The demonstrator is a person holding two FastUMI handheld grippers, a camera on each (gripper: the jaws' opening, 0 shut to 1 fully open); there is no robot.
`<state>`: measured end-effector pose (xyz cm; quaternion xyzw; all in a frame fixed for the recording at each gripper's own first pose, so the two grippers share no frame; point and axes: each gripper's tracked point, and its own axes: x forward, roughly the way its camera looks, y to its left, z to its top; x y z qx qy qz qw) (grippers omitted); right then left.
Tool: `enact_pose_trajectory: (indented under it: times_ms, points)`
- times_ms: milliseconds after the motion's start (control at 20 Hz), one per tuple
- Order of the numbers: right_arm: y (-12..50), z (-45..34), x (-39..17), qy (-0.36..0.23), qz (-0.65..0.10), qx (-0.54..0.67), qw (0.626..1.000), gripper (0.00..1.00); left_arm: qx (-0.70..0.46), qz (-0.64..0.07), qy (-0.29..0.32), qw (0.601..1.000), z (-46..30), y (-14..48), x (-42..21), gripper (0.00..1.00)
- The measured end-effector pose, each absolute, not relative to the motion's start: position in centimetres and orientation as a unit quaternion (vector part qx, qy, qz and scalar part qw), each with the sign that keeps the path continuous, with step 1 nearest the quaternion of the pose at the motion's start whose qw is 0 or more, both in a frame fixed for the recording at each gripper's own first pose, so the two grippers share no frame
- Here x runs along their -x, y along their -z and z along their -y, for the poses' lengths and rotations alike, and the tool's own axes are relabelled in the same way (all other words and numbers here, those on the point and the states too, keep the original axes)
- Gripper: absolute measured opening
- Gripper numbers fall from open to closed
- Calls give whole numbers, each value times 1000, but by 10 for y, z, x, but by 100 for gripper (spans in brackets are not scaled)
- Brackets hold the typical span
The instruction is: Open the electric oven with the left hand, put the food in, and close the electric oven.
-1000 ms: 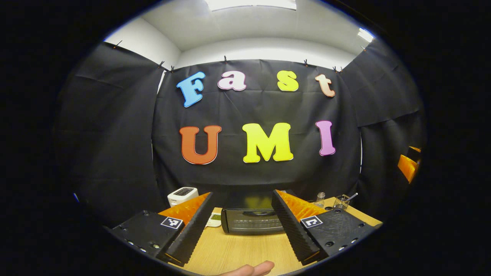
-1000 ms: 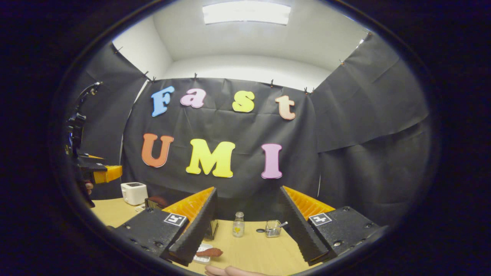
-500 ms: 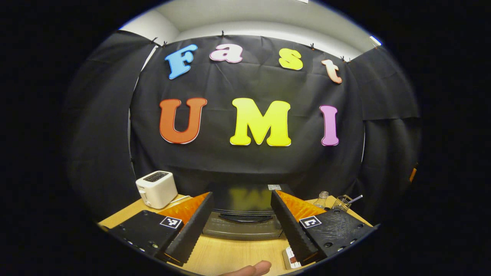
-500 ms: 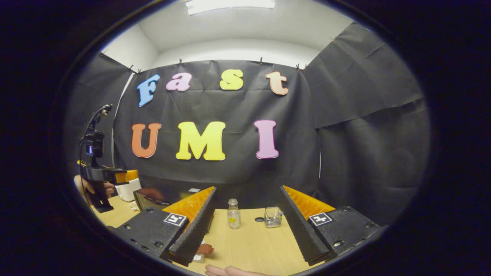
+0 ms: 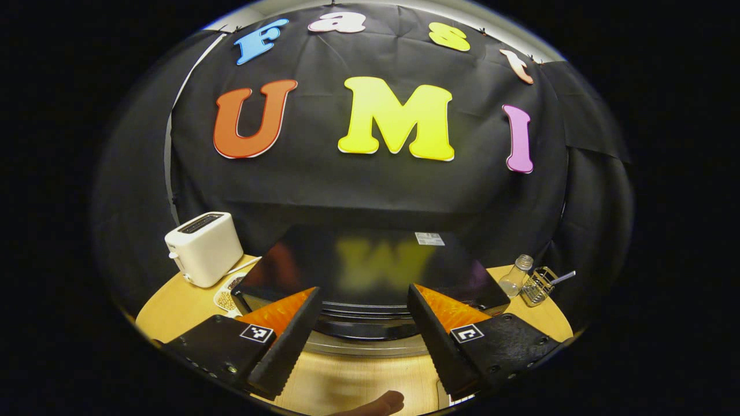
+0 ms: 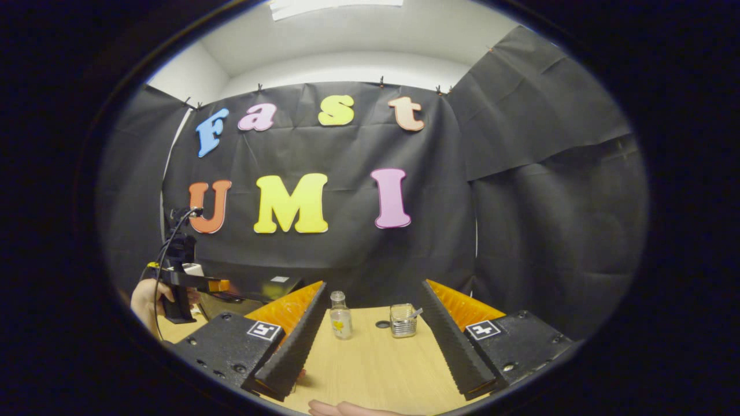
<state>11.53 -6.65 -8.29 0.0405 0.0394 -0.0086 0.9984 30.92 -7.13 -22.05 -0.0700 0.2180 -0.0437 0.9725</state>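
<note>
Left gripper [image 5: 361, 335], jaws wide and empty, nears the closed glossy black electric oven [image 5: 370, 263] at the worktop's back edge; opening, loading and closing remain.

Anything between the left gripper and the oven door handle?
Nothing visible. The left gripper is open, and the oven sits straight ahead with its handle showing in the gap between the fingers. The toaster stands off to one side.

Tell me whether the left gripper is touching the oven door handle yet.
Cannot tell. In the left gripper view the open left gripper frames the oven handle, but contact or gap is unclear.
</note>
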Motion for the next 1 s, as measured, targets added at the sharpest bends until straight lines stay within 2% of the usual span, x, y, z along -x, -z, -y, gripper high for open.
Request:
enact_pose_trajectory:
  times_ms: [300,350,400,900,950,1000]
  points:
    - [93,74,-111,18,-54,-44,997,100,17,-219,55,974,76,230,-305,94]
    - [93,73,-109,17,-54,-46,997,97,18,-214,61,975,76,228,-304,95]
    - [94,73,-108,18,-55,-47,997,100,17,-218,61,974,77,229,-297,95]
    - [104,61,-99,7,-66,-37,997,100,20,-209,61,976,76,229,-285,96]
    - [104,61,-98,7,-67,-36,997,97,20,-207,61,976,75,230,-282,96]
    - [107,61,-99,8,-68,-34,997,100,21,-205,62,977,75,230,-276,96]
